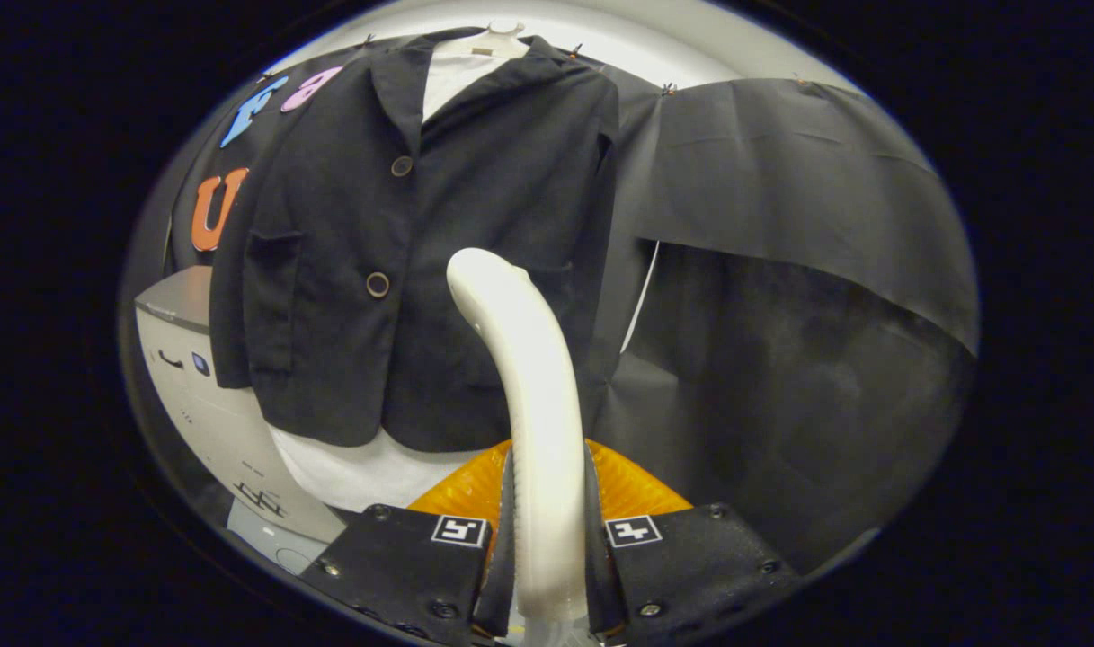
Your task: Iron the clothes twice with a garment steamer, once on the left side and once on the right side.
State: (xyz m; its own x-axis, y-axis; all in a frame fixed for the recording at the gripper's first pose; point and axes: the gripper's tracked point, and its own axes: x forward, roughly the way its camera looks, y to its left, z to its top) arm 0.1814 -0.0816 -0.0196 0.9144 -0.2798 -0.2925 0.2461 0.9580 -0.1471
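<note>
A grey cabinet (196,359) stood at left; beside it the dark jacket (403,252) hung over a white shirt (358,472) for access to both front panels. The gripper (547,548) clamped both fingers on the garment steamer (529,377), its head raised before the jacket's right panel, apparently ready for a pass

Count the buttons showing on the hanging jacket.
2. The upper button sits just below the lapel of the black jacket; the lower button is beside the chest pocket. The steamer handle, clamped in the gripper, may hide more.
</note>
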